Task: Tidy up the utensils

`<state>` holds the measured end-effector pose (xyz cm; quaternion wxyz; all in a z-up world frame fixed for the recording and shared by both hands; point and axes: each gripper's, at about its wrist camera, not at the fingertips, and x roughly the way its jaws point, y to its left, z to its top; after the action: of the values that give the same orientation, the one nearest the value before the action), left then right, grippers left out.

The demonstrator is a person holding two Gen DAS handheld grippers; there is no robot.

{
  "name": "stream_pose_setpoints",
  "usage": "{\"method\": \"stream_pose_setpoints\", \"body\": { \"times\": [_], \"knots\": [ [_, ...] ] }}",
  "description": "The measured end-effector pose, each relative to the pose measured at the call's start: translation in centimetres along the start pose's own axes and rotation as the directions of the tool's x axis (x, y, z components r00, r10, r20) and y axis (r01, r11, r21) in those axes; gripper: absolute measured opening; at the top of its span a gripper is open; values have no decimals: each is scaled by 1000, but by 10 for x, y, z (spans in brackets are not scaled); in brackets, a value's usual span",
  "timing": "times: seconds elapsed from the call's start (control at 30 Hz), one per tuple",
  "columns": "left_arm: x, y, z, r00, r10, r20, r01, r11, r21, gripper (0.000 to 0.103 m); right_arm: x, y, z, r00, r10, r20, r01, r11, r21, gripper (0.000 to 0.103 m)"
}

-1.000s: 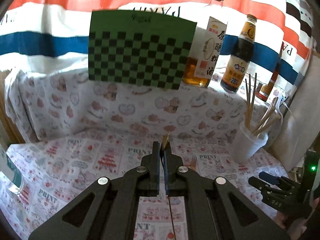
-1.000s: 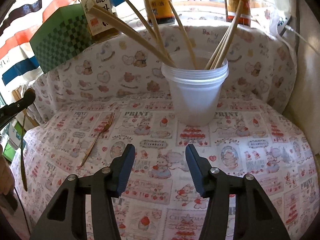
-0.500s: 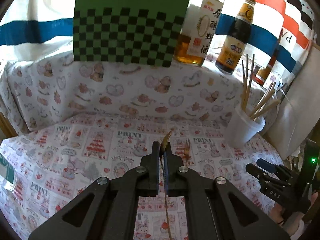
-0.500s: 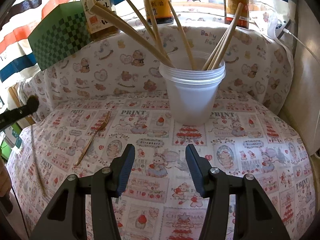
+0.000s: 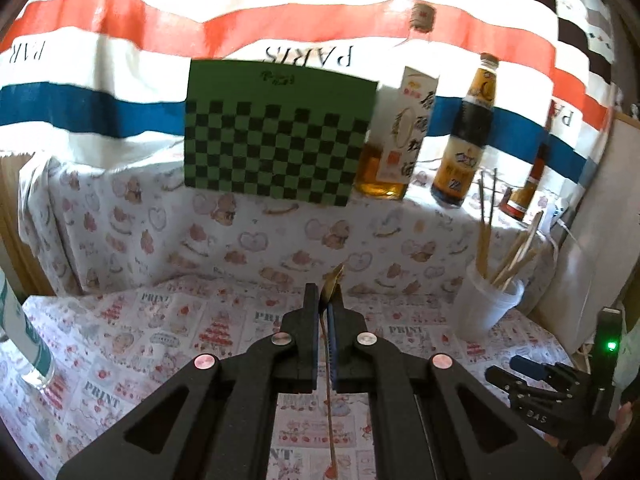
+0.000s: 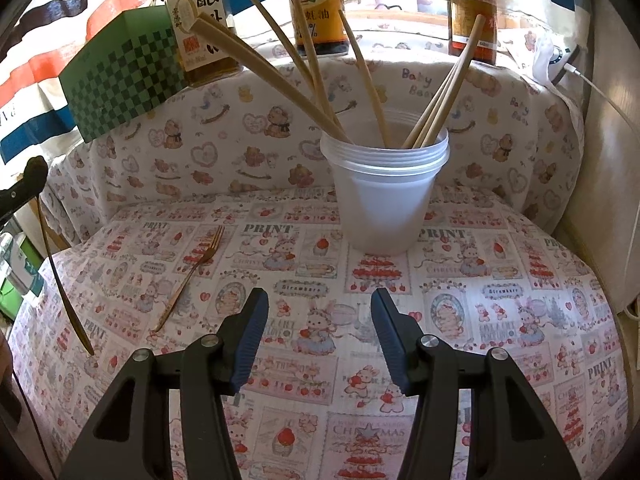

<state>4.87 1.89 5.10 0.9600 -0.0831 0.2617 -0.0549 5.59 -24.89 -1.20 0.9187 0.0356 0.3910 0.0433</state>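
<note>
My left gripper [image 5: 325,296] is shut on a thin gold utensil [image 5: 331,408]. Its tip pokes up past the fingertips and its long handle hangs down toward the tablecloth. The right wrist view shows that gripper [image 6: 34,174] at the far left, with the gold utensil [image 6: 60,284] dangling from it above the cloth. A gold fork [image 6: 192,276] lies flat on the cloth, left of the white plastic cup [image 6: 384,200], which holds chopsticks [image 6: 280,68] and other sticks. My right gripper [image 6: 318,312] stands open and empty in front of the cup [image 5: 486,304].
A green checkered box [image 5: 276,136] and several sauce bottles [image 5: 464,136] stand on the raised ledge behind. A striped cloth hangs at the back. A white cable and plug [image 6: 560,64] sit at the right, and a glass jar [image 5: 20,344] at the left edge.
The left gripper has risen a little with the gold utensil, and the hanging handle has swung. The right gripper, cup and fork have not moved.
</note>
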Motion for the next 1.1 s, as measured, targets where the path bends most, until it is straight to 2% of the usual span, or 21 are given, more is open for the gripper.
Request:
{"method": "stream_pose_setpoints", "body": {
  "times": [0.17, 0.73, 1.1],
  "knots": [
    [9, 3, -3, 998, 61, 4, -61, 998, 11, 3, 1, 0, 0, 1000, 1, -6, -1, 1000, -2, 56],
    [4, 2, -3, 998, 55, 16, -55, 998, 6, 4, 2, -3, 0, 1000, 9, -17, -9, 1000, 18, 56],
    [-2, 2, -1, 997, 65, 52, -66, 998, 10, 4, 3, -2, 1, 1000, 4, -19, -4, 1000, 13, 56]
  ]
}}
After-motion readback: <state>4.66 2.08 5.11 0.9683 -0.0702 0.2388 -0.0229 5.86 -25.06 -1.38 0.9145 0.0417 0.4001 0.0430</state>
